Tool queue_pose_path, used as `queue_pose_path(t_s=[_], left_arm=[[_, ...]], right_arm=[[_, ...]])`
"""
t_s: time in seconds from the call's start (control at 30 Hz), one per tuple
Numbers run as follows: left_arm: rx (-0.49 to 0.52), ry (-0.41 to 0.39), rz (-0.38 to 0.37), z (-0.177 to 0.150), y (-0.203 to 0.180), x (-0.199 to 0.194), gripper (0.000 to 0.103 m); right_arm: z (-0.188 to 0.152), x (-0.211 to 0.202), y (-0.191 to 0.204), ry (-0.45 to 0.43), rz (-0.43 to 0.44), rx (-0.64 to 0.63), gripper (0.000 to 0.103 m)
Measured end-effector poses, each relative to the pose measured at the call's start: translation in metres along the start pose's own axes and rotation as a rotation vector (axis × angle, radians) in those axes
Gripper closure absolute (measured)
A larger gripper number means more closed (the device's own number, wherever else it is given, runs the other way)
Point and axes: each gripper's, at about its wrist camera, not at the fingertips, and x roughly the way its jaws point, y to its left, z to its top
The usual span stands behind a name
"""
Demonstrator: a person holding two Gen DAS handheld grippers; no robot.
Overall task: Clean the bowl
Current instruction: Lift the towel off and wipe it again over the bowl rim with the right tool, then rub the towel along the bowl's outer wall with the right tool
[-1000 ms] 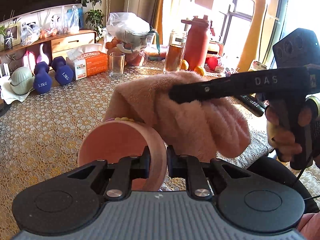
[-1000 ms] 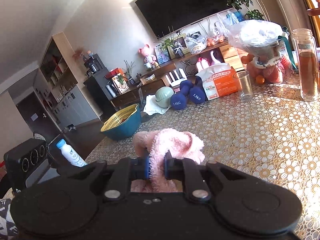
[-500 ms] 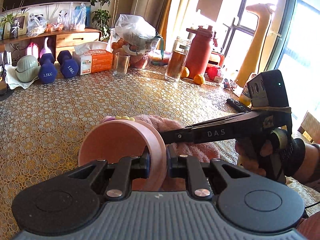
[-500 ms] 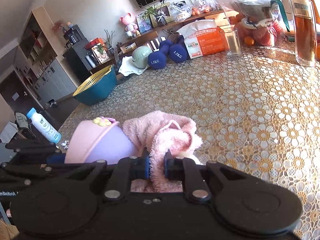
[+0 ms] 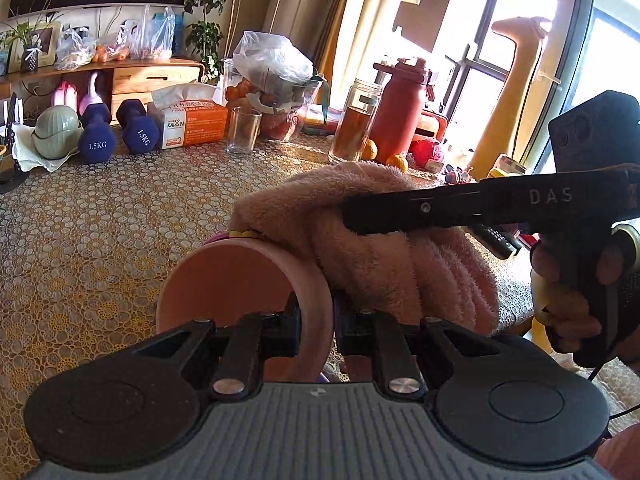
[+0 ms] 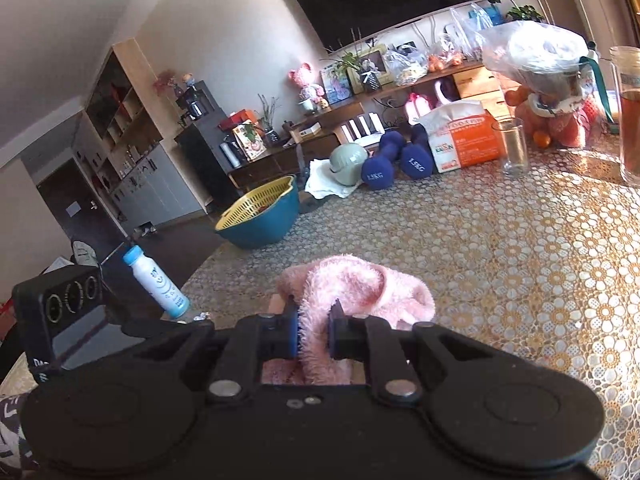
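Bowl (image 5: 244, 280) rim sits clenched in my left tool (image 5: 316, 320); my right tool (image 6: 313, 334) grips the pink towel (image 6: 360, 292) against it.

White "1.5KG" is showing on two navy dumbbells (image 5: 97, 136), "KAIXIN" on the orange tissue pack (image 5: 191, 125), "DAS" on the black right gripper (image 5: 352, 216).

Left gripper (image 5: 315, 326): black linkage arms, silver pivot screws, ribbed grey body. Right gripper (image 6: 313, 334): black, blue-edged pads, "DAS" lettering.
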Motion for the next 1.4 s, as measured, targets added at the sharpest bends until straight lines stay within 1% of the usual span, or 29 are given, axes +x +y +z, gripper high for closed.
queue_pose_path(t_s=[0.1,0.23,0.47,0.77,0.83,0.9,1.03,1.1,1.2,1.27,1.33,1.4], left_arm=[[0.003,0.0,0.003,0.0,-0.001,0.0,0.088],[-0.007,-0.003,0.004,0.0,0.0,0.0,0.088],[-0.025,-0.012,-0.002,-0.001,0.004,-0.002,0.088],[-0.069,-0.037,-0.023,-0.005,0.015,-0.006,0.088],[-0.078,-0.041,-0.031,-0.006,0.017,-0.007,0.088],[-0.077,-0.045,-0.03,-0.006,0.018,-0.008,0.088],[-0.089,-0.047,-0.036,-0.007,0.023,-0.01,0.088],[-0.093,-0.048,-0.042,-0.008,0.024,-0.011,0.088],[-0.093,-0.048,-0.043,-0.008,0.024,-0.011,0.088],[-0.094,-0.048,-0.044,-0.008,0.024,-0.011,0.088],[-0.094,-0.047,-0.044,-0.008,0.024,-0.011,0.088],[-0.093,-0.046,-0.043,-0.008,0.024,-0.01,0.088]], right_arm=[[0.003,0.005,0.011,0.012,0.017,-0.027,0.091],[0.001,0.016,0.02,0.035,0.011,-0.069,0.091],[0.005,0.026,0.015,0.043,-0.015,-0.066,0.091],[0.014,0.049,-0.001,0.071,-0.051,-0.038,0.091],[0.014,0.057,-0.005,0.084,-0.073,-0.029,0.091],[0.011,0.065,-0.012,0.103,-0.098,-0.018,0.09],[0.0,0.078,-0.036,0.148,-0.131,0.06,0.091],[-0.008,0.08,-0.044,0.175,-0.145,0.073,0.091],[-0.013,0.072,-0.044,0.189,-0.16,0.039,0.091],[-0.012,0.058,-0.041,0.179,-0.171,0.013,0.091],[-0.007,0.039,-0.039,0.14,-0.152,0.022,0.091],[-0.001,0.02,-0.035,0.094,-0.107,0.04,0.091]])
